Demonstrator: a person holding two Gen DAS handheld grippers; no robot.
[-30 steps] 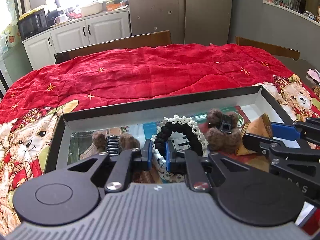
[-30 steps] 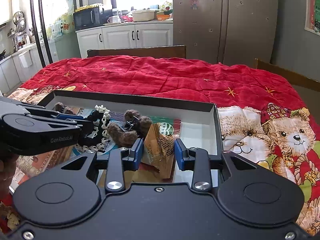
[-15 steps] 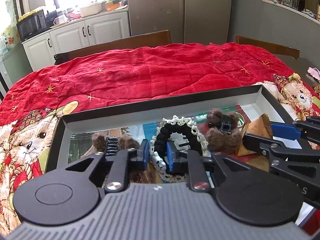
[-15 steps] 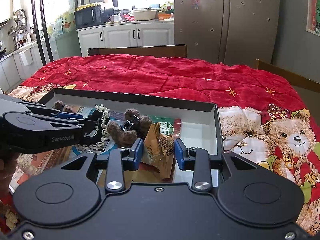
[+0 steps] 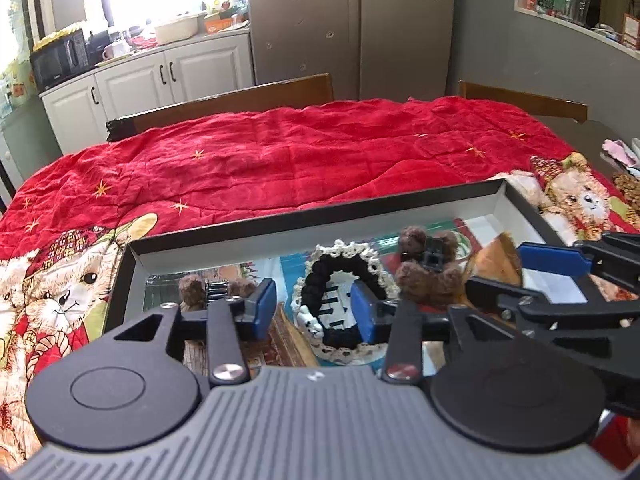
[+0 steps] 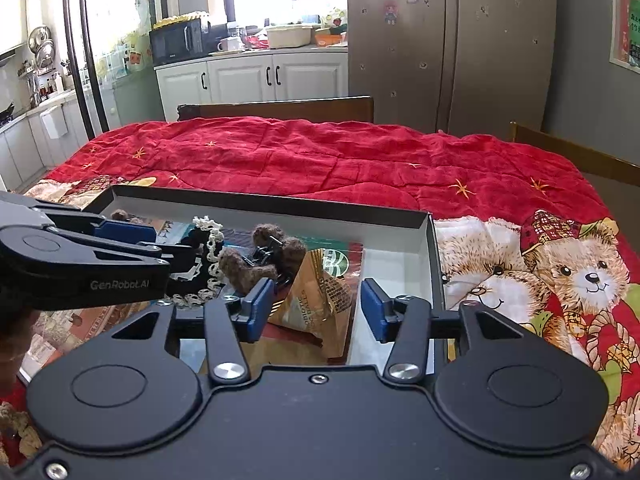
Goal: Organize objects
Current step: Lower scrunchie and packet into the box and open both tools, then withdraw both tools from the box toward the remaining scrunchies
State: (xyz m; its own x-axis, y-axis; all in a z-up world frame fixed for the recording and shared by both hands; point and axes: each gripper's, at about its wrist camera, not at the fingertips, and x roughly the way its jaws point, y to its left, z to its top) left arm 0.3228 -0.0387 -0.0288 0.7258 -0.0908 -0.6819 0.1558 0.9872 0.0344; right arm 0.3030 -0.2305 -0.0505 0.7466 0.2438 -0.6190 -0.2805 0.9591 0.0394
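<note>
Your left tool (image 5: 314, 312) hung spread over the left half of the shallow black tray (image 5: 304, 222) on the red-quilted worktop (image 5: 280, 164), its blue pads flanking the near left part of the black-and-cream scrunchie (image 5: 344, 268) without pinching it. A small brown fuzzy clip (image 5: 216, 286) lay just left of it, and a brown claw clip (image 5: 428, 266) just right. Your right tool (image 6: 316, 306) was spread too, straddling the tan snack packet (image 6: 320, 300) in the tray's right half.
</note>
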